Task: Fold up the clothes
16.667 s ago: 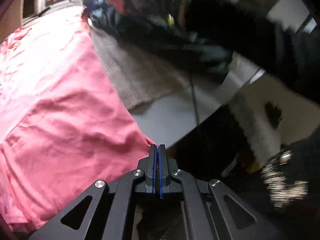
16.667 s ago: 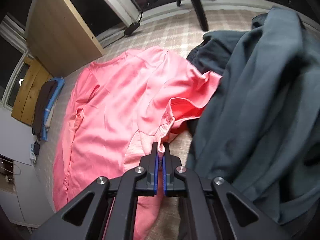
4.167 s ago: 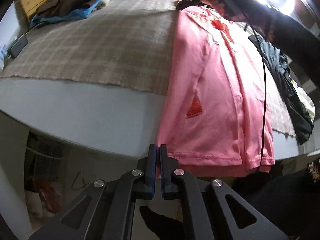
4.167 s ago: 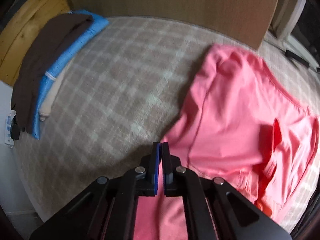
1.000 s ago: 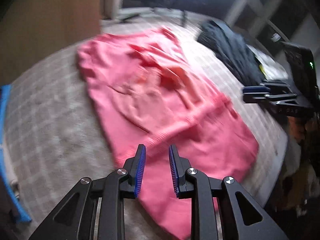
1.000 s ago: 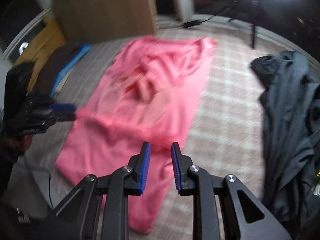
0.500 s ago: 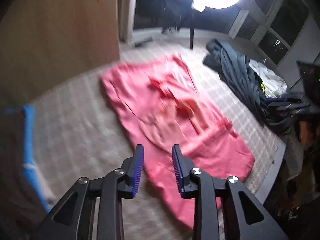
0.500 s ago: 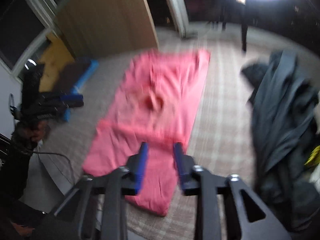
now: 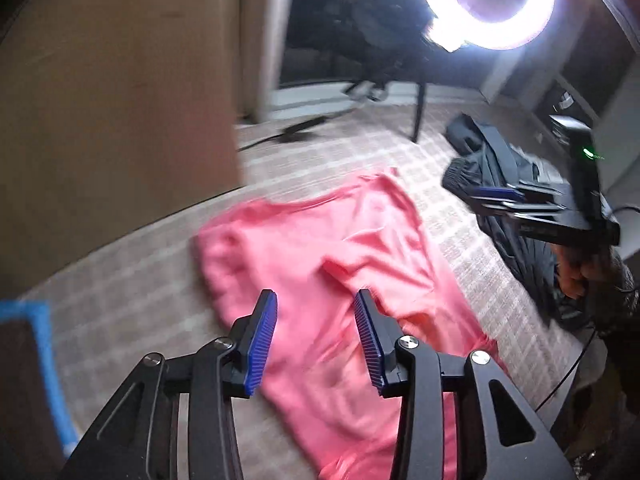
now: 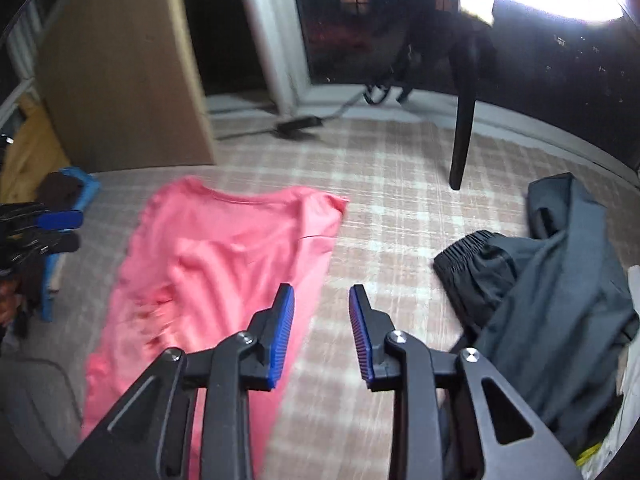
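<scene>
Plaid cloth, beige and white, covers the whole work surface, with a tall wooden panel at its far left and a dark window behind. A pink T-shirt lies lengthwise on the cloth, partly folded, its collar end toward the window and its near end reaching the table edge. A dark grey garment pile sits on the cloth well to the right of the shirt.

The left gripper is held above the shirt's near half, its blue pads spread and empty. The right gripper hovers over bare cloth just beside the shirt's right edge, likewise parted and holding nothing.

The left wrist view alone shows a glowing ring light on its stand, the right gripper side-on in a person's hand, and a raised fold across the shirt's middle. The right wrist view alone shows the left gripper entering at the left edge, a folded blue and brown stack behind it, and a black stand leg resting on the cloth. Both views are motion-blurred.
</scene>
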`<state>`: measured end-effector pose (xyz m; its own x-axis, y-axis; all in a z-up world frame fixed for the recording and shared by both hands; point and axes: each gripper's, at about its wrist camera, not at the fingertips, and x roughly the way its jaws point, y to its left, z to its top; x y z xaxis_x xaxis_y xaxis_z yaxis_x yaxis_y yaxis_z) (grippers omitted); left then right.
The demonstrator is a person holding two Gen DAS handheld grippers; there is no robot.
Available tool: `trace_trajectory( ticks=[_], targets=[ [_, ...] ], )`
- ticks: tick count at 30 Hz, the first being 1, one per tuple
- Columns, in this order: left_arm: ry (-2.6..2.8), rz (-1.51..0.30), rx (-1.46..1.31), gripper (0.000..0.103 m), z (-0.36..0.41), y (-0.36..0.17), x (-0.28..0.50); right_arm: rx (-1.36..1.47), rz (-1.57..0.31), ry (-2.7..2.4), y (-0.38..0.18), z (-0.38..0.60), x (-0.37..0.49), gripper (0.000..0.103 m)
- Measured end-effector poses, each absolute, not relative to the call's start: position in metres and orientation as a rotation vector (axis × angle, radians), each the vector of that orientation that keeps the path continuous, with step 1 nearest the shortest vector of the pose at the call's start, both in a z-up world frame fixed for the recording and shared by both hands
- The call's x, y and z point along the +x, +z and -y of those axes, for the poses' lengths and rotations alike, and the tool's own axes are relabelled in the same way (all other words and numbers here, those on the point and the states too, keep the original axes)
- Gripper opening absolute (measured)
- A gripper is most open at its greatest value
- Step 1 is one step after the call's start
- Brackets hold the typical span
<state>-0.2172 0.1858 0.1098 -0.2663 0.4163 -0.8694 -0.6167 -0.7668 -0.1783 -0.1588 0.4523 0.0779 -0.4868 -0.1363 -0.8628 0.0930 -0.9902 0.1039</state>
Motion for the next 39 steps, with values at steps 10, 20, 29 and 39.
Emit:
trace_trajectory(
  ticks=[10,20,29,39],
  targets=[
    [1.914,-0.438,-1.403,0.037,-0.26,0.039,-0.251,1.476,0.224,-2.468,0.033,-0.455,-0.205,0.029],
    [2.034,-0.419,-1.322,0.006,-0.236,0.051,-0.253,1.486,0.247,-2.441,0.023,-0.459,-0.22,0.038],
    [2.11,-0.358,-1.395,0.045,-0.189,0.051,-0.288,1.456,0.136,-2.47,0.014,-0.451,-0.243,0.04],
    [2.114,-0.318,-1.445,0.044,-0.154,0.034,-0.325,1.445,0.059,-2.39,0.012,-0.443,-0.25,0.04]
  ],
)
